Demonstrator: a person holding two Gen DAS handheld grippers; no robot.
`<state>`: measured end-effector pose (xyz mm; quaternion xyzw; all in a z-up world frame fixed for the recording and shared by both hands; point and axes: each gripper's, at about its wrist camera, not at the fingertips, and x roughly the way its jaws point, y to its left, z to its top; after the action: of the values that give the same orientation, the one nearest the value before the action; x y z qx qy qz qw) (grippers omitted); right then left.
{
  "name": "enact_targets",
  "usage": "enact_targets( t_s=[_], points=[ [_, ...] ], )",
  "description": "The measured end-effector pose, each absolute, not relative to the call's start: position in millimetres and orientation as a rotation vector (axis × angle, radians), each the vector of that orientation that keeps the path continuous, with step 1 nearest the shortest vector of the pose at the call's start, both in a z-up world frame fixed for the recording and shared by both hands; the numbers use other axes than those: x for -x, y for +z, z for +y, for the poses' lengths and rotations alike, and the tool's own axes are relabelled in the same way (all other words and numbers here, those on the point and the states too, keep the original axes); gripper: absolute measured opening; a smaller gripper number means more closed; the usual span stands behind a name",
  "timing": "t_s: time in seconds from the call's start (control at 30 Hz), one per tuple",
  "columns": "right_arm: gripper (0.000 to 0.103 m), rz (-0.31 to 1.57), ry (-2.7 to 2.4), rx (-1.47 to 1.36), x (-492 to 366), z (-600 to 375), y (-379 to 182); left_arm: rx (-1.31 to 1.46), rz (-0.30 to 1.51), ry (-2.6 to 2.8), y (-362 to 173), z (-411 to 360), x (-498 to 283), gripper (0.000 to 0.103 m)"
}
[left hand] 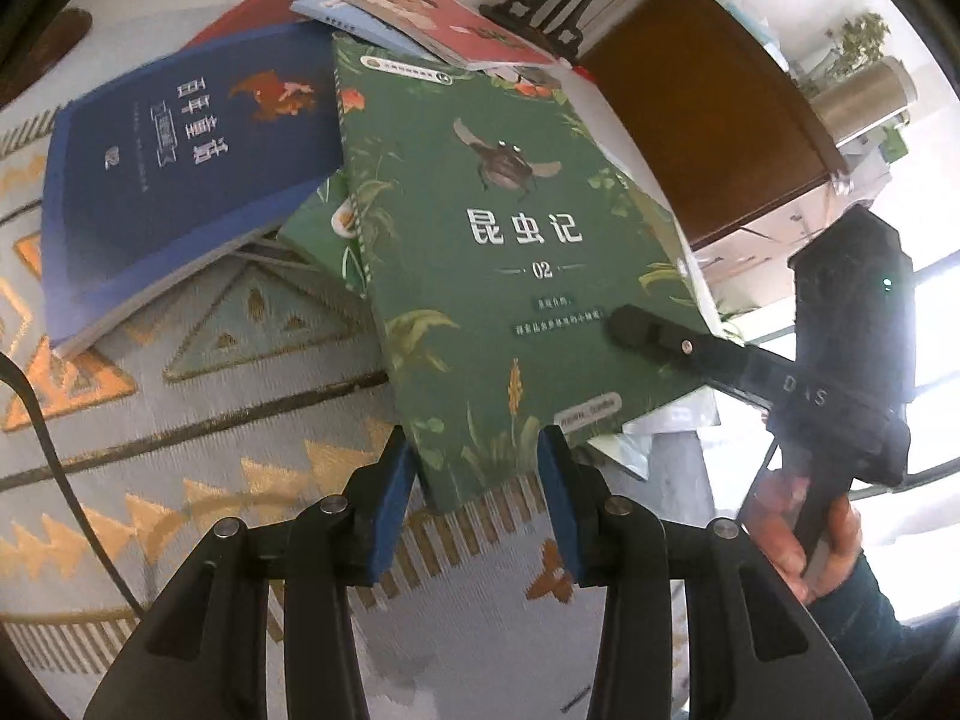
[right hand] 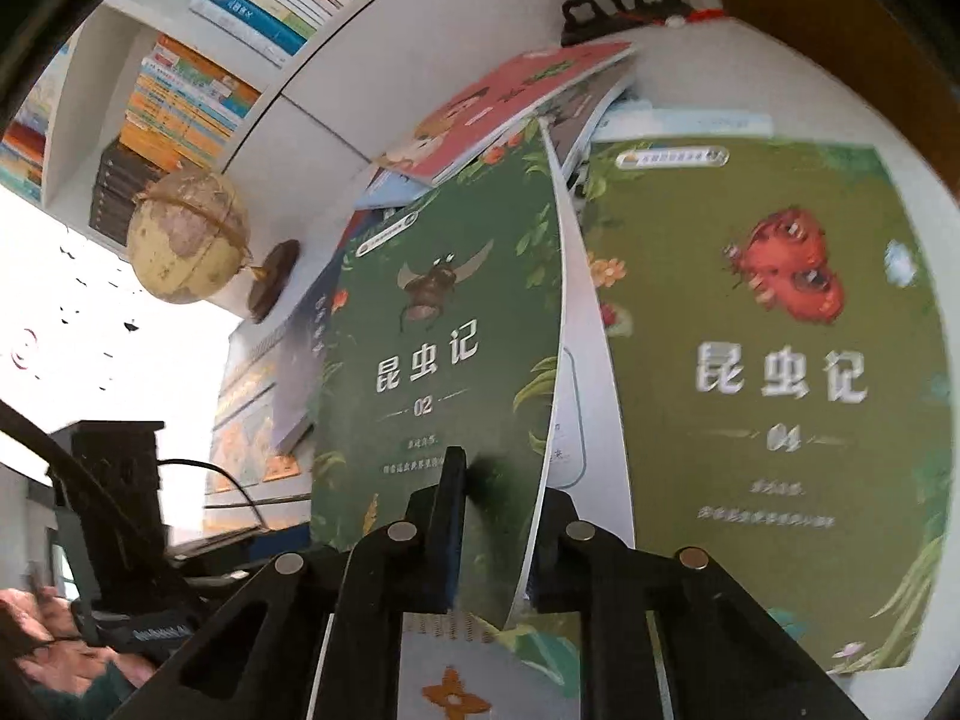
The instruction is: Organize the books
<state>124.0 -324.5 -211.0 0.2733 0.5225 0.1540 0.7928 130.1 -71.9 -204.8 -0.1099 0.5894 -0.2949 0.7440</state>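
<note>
Right gripper [right hand: 480,516] points down at a slant and pinches the bottom edge of the green beetle book [right hand: 444,330], one black finger on the cover and the other behind it, so the jaws are closed tight on the book. From the left wrist view, this same gripper reaches in from the right side of the frame, its finger lying flat on the cover, and a hand [left hand: 822,546] in a dark sleeve holds its handle at the lower right. Left gripper [left hand: 474,498] sits at the bottom middle of its own view, also tipped down, with its blue pads a little way apart; the lower corner of the beetle book [left hand: 516,252] lies between them, but the pads do not seem to press on it. That book rests tilted on a messy pile, partly over a blue book [left hand: 180,162] at the upper left, with a pink book [left hand: 456,18] at the top. All sit on a patterned rug [left hand: 210,420]. In the right wrist view, a second green book with a red bug [right hand: 780,372] fills the right side, and a globe [right hand: 189,237] and bookshelf [right hand: 198,60] sit at the upper left.
</note>
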Motion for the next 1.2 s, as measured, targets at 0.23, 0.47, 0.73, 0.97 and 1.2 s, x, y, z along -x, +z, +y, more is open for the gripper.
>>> enact_targets(
  t_s=[0.23, 0.47, 0.73, 0.97, 1.2],
  points=[
    [0.014, 1.127, 0.344, -0.431, -122.3, -305.5, -189.0, 0.221, 1.154, -0.716, -156.9, -81.8, -121.9, 0.035],
    [0.014, 1.139, 0.349, -0.404, -126.9, -297.5, -186.5, 0.117, 1.194, -0.598, -191.2, -101.5, -146.8, 0.031],
    [0.055, 1.264, 0.319, -0.542, -109.8, -333.5, -193.8, 0.399, 1.269, -0.688, -189.5, -75.6, -155.1, 0.019],
    [0.056, 1.280, 0.398, -0.850, -75.3, -362.7, -210.4, 0.372, 1.261, -0.744, -168.9, -100.0, -154.9, 0.019],
    [0.056, 1.204, 0.482, -1.202, -64.1, -377.8, -238.5, 0.470, 1.285, -0.805, -164.5, -116.9, -164.9, 0.017]
  ],
)
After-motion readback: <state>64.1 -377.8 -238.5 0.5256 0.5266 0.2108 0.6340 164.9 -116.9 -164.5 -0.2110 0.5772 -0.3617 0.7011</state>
